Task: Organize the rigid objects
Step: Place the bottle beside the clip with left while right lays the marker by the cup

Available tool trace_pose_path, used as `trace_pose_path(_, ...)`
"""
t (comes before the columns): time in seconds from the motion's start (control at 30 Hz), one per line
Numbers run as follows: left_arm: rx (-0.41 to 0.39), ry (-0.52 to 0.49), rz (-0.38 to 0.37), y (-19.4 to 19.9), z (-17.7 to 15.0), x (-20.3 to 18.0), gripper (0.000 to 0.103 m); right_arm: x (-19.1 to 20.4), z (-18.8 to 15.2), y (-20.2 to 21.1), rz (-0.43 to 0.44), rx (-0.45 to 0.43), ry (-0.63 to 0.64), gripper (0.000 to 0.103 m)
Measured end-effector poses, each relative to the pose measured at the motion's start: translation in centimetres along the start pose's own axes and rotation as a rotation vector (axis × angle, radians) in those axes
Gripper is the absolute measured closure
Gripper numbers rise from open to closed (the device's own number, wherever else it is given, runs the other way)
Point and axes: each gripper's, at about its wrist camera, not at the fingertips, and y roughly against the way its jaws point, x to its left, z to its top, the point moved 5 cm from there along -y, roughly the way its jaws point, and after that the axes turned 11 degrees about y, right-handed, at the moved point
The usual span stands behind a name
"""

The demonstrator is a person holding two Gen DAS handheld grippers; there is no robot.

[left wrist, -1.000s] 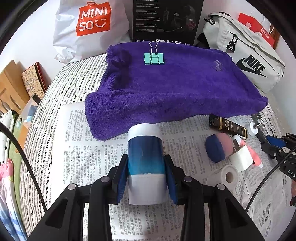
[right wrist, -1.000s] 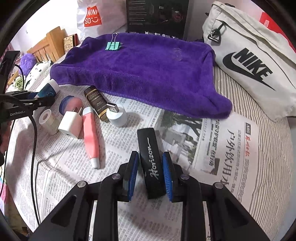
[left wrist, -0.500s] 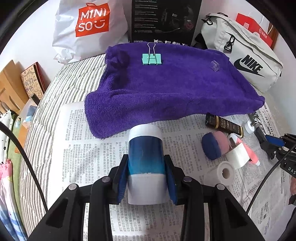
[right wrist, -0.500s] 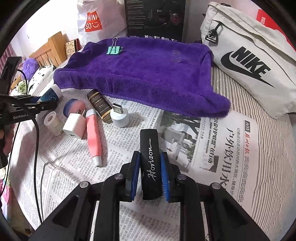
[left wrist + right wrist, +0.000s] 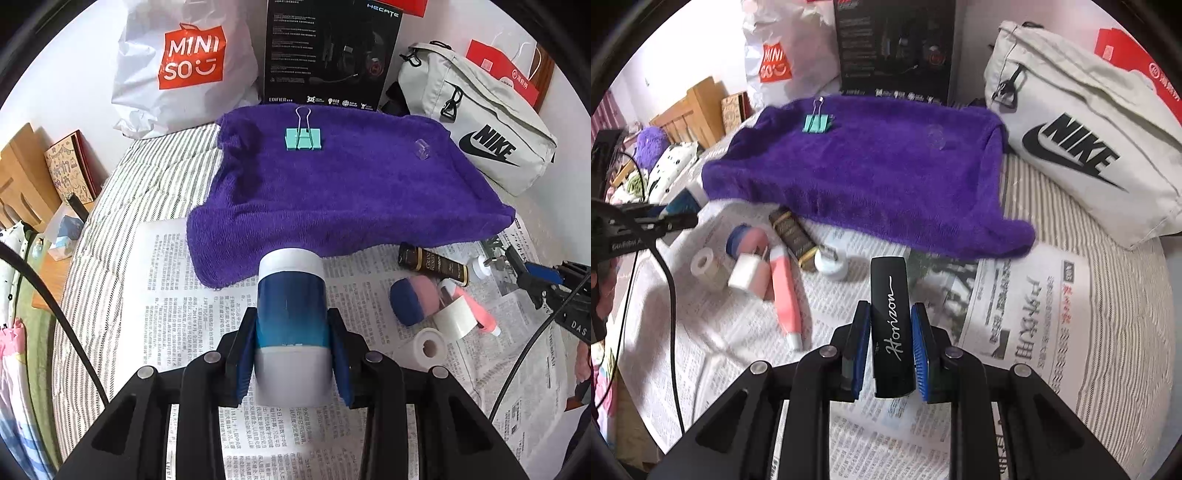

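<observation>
My left gripper (image 5: pixel 291 354) is shut on a blue and white cylinder container (image 5: pixel 291 317), held above the newspaper in front of the purple towel (image 5: pixel 340 192). My right gripper (image 5: pixel 891 350) is shut on a black "Horizon" case (image 5: pixel 889 317), lifted above the newspaper. A teal binder clip (image 5: pixel 303 137) and a small clear cap (image 5: pixel 422 149) lie on the towel. On the newspaper lie a dark tube (image 5: pixel 793 236), a pink pen (image 5: pixel 786 295), a blue and pink ball (image 5: pixel 744 240), a white charger (image 5: pixel 748 273), a tape roll (image 5: pixel 703 264) and a white USB piece (image 5: pixel 831 260).
A white Nike bag (image 5: pixel 1082 147) lies right of the towel. A Miniso bag (image 5: pixel 188 62) and a black headset box (image 5: pixel 328 55) stand behind it. Striped bedding (image 5: pixel 122 221) lies to the left. The left gripper's cable (image 5: pixel 668 280) crosses the newspaper's left side.
Both grippers have risen and moved forward toward the towel, each keeping its object. The right gripper closed tighter on the black case and lifted it off the newspaper.
</observation>
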Motion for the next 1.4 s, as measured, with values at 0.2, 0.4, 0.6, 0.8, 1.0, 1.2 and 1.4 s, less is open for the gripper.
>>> trace_pose_path(0.2, -0.018, -0.001, 0.003, 1.0, 1.1, 0.0, 0.068, -0.5, 1.7, 0.3, 0.006, -0.021, -0.014, 0.081)
trace_pose_path(0.4, -0.039, 0.002, 0.004, 2.0, 2.7, 0.2, 0.068, -1.2, 3.3, 0.4, 0.010, -0.037, -0.018, 0.081)
trace_pose_path(0.6, -0.053, 0.000, 0.004, 2.5, 4.6, 0.3, 0.068, -2.0, 5.2, 0.1, 0.008, -0.047, -0.023, 0.081)
trace_pose_path(0.8, -0.054, 0.005, -0.002, 1.7, 6.5, 0.2, 0.068, -3.2, 6.8, -1.0, -0.016, -0.047, -0.031, 0.081)
trace_pose_path(1.0, -0.040, 0.002, -0.020, 0.2, 8.6, -0.3, 0.068, -4.3, 7.9, -2.5, -0.010, -0.047, -0.060, 0.081)
trace_pose_path(1.2, -0.031, -0.006, -0.032, -1.8, 10.5, -1.1, 0.068, -5.2, 9.1, -3.9, -0.025, -0.044, -0.060, 0.081)
trace_pose_path(1.4, -0.009, -0.018, -0.037, -4.1, 11.8, -1.9, 0.068, -6.1, 10.2, -5.8, -0.041, -0.023, -0.058, 0.081)
